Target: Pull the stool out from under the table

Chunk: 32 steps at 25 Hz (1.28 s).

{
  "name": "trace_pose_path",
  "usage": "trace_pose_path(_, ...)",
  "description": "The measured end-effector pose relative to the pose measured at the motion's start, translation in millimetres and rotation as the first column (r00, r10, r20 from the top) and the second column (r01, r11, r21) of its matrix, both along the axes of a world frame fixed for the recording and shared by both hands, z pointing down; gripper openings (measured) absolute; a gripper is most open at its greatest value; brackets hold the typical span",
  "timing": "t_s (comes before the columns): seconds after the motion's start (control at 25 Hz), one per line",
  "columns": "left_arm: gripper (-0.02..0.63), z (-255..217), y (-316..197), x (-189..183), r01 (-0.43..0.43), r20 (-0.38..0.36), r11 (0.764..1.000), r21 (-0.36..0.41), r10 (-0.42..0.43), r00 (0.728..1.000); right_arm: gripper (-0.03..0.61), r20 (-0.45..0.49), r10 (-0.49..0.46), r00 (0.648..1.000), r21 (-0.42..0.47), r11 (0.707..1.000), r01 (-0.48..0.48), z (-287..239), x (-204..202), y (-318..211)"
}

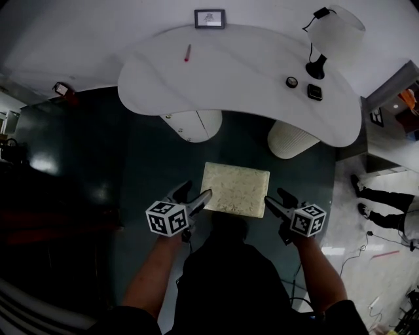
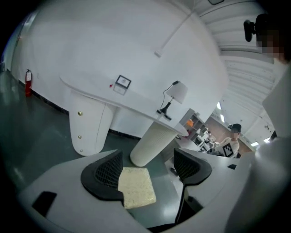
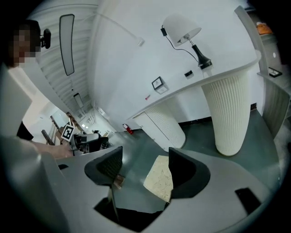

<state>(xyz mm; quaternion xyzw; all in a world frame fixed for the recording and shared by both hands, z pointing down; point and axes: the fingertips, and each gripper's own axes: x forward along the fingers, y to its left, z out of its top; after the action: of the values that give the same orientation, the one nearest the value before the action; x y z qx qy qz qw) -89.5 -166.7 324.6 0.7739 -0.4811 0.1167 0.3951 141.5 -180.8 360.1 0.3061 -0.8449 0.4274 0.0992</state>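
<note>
The stool point(image 1: 236, 189) has a square cream speckled seat and stands on the dark floor in front of the white table point(image 1: 242, 72), outside its edge. My left gripper point(image 1: 194, 194) hovers at the seat's left edge, above it. Its jaws stand apart with nothing between them, and the left gripper view shows the stool point(image 2: 136, 186) far below the gripper point(image 2: 148, 166). My right gripper point(image 1: 275, 197) hovers at the seat's right edge, also open and empty. In the right gripper view, the gripper point(image 3: 141, 166) looks down past the seat point(image 3: 160, 178).
The table rests on a smooth white leg point(image 1: 196, 124) and a ribbed white leg point(image 1: 291, 139). On top are a lamp point(image 1: 334, 33), a picture frame point(image 1: 209, 18), a red pen point(image 1: 187, 52) and small dark items point(image 1: 315, 91). A person's feet point(image 1: 386, 203) show at the right.
</note>
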Motion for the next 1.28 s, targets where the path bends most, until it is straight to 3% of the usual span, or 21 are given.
trace_pose_path(0.4,0.207,-107.1,27.8,24.5,-0.031,-0.037,0.985,0.171,0.038,0.999,0.299,0.021,0.001,1.000,0.099,0.995,-0.003,-96.9,-8.3,33.3)
trace_pose_path(0.64,0.115,-168.6,50.4,22.8,-0.090,-0.019,0.953,0.290,0.100,0.995,0.298,0.079,0.002,0.997,0.188,0.982,-0.017,-165.8,-39.6,53.5)
trace_pose_path(0.8,0.066,-192.3,73.2,18.5,-0.130,-0.027,0.936,0.328,0.147,0.989,0.296,0.093,0.007,0.996,0.244,0.969,-0.030,-204.2,-67.4,67.4)
trace_pose_path(0.92,0.055,-210.6,90.1,11.2,-0.156,-0.024,0.915,0.373,0.178,0.984,0.280,0.084,0.020,0.996,0.297,0.954,-0.044,-230.6,-85.8,80.0)
trace_pose_path(1.04,0.040,-233.3,106.4,-2.6,-0.174,-0.012,0.891,0.420,0.197,0.980,0.205,0.080,0.054,0.995,0.356,0.931,-0.079,-258.0,-101.3,96.0)
trace_pose_path(1.28,0.017,-276.8,137.1,-23.6,-0.226,0.056,0.834,0.503,0.230,0.972,0.136,0.081,0.079,0.994,0.434,0.895,-0.106,-312.0,-131.2,134.9)
